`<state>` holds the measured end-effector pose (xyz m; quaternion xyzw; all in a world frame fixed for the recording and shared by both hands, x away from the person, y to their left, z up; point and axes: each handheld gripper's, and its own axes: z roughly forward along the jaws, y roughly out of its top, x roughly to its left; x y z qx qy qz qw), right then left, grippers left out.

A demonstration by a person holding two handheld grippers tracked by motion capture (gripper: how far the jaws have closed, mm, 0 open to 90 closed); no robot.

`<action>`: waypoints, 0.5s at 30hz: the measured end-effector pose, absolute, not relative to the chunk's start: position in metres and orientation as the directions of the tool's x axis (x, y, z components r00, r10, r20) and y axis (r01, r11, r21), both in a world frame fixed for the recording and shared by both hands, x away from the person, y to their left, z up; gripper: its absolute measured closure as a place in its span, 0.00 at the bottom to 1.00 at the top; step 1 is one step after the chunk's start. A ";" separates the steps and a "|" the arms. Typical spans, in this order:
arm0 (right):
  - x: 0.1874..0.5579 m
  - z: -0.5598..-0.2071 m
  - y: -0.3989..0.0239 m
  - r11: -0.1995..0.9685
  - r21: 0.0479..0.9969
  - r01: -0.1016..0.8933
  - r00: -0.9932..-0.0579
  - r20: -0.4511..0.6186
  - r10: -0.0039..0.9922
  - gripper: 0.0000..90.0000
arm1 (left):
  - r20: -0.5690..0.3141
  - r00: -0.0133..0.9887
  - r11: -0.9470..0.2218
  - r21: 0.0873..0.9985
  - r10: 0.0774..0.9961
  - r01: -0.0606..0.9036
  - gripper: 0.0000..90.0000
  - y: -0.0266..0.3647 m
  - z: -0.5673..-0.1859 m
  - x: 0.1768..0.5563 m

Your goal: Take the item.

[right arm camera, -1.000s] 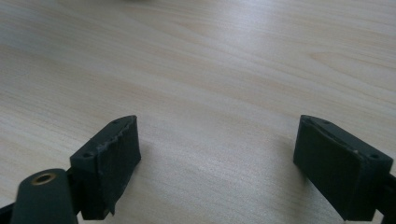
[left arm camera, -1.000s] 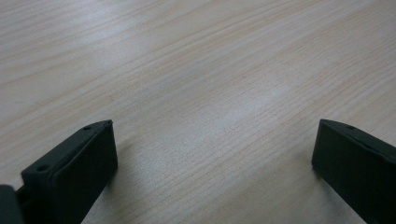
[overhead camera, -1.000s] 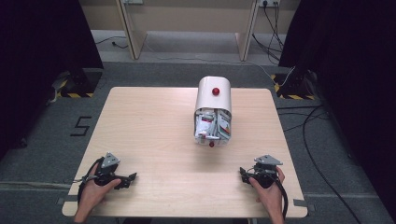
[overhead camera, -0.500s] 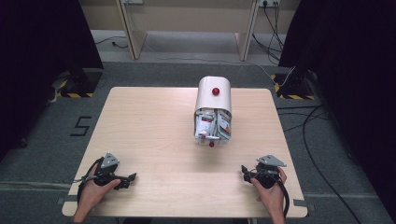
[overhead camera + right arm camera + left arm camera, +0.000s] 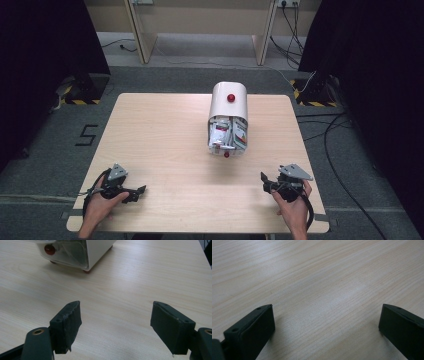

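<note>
A white round-topped box (image 5: 229,117) lies in the middle of the wooden table (image 5: 165,130). It has a red knob (image 5: 231,97) on top and a clear front door with packets behind it. My left gripper (image 5: 140,190) rests at the near left edge, open over bare wood (image 5: 327,305). At the near right, my right gripper (image 5: 263,178) points towards the box. It is open (image 5: 116,302) with nothing between its fingers, and its jaws have just been closing a little. The box's front corner (image 5: 97,250) and lower red knob (image 5: 49,249) lie ahead of it.
Dark curtains hang on both sides of the table. Cables (image 5: 330,130) run over the grey floor at the right. Wooden furniture legs (image 5: 140,35) stand behind the table. Bare wood lies between the grippers and the box.
My right gripper has risen slightly above the table and edged right. The left gripper and the box have kept still.
</note>
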<state>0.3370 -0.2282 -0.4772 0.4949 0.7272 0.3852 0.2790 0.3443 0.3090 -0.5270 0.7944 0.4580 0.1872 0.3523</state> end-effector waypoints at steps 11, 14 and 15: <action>0.331 -0.461 -0.223 0.215 0.855 0.471 -0.378 -0.025 0.926 0.33 | -0.026 0.510 -0.331 0.732 0.860 0.596 0.00 0.309 -0.527 0.344; 0.329 -0.452 -0.222 0.216 0.864 0.455 -0.388 -0.026 0.921 0.35 | -0.026 0.510 -0.332 0.731 0.860 0.596 0.00 0.309 -0.527 0.344; 0.328 -0.449 -0.221 0.218 0.865 0.452 -0.392 -0.027 0.919 0.35 | -0.026 0.510 -0.331 0.732 0.860 0.596 0.00 0.309 -0.527 0.344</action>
